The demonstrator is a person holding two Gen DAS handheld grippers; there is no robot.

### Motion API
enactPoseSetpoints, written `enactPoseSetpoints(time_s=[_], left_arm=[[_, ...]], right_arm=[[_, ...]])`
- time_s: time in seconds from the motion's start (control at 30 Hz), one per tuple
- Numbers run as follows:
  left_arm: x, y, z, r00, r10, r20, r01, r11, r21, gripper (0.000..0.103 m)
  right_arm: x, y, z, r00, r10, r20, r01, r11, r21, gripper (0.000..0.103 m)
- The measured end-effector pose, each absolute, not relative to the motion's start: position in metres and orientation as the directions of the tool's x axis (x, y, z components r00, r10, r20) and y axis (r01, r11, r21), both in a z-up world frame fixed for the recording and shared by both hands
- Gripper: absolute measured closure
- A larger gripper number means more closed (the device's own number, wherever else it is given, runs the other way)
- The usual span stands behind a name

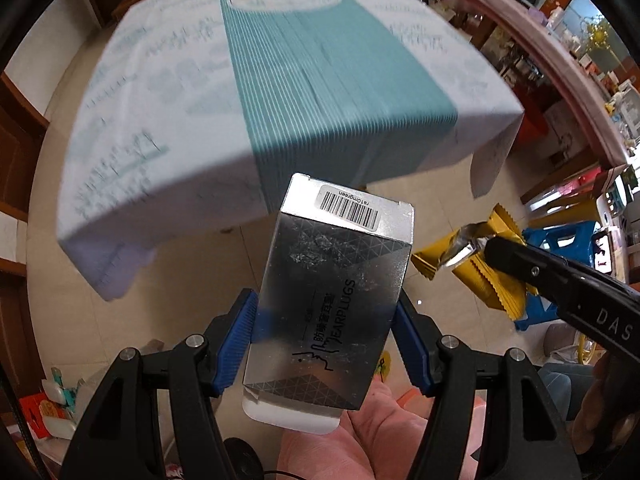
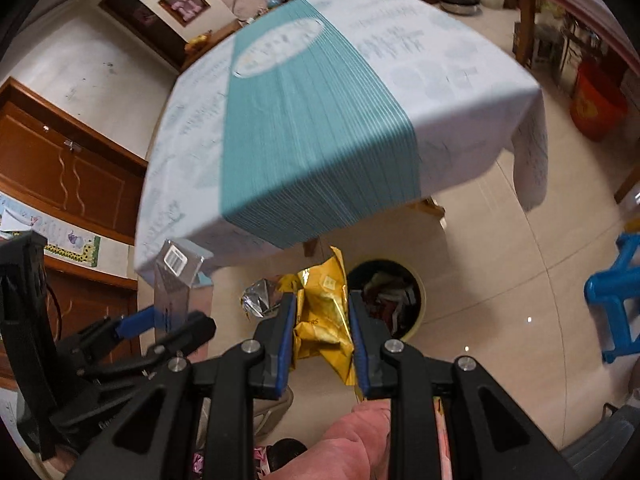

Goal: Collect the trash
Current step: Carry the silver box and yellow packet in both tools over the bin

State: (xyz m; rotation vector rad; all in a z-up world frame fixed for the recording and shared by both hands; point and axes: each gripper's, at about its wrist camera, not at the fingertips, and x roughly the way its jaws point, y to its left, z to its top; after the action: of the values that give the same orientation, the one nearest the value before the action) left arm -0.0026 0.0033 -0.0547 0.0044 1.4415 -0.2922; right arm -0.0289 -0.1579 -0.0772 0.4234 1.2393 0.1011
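Note:
My left gripper (image 1: 325,312) is shut on a silver earplugs box (image 1: 332,300), held up in the air in front of the table; the box also shows at the left of the right wrist view (image 2: 176,280). My right gripper (image 2: 322,308) is shut on crumpled yellow foil wrappers (image 2: 324,312), which also show in the left wrist view (image 1: 472,264). A round trash bin (image 2: 416,300) with trash inside stands on the floor just beyond and right of the right gripper, under the table's near edge.
A table with a white and teal striped cloth (image 1: 300,80) lies ahead. A blue plastic stool (image 2: 616,296) stands at the right, a red bucket (image 2: 596,104) further back. Wooden cabinets (image 2: 60,168) line the left wall. Tiled floor (image 2: 500,280) surrounds the bin.

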Motion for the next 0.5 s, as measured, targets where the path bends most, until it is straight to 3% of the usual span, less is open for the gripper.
enactPoseSetpoints(time_s=[0.5], left_arm=[[0.003,-0.028,-0.217,0.038,-0.174,-0.984,0.145,0.975,-0.167,0.038]], right_arm=[[-0.006,-0.179,-0.237,0.25,0.312,-0.916,0.232,0.9,0.37,0.078]])
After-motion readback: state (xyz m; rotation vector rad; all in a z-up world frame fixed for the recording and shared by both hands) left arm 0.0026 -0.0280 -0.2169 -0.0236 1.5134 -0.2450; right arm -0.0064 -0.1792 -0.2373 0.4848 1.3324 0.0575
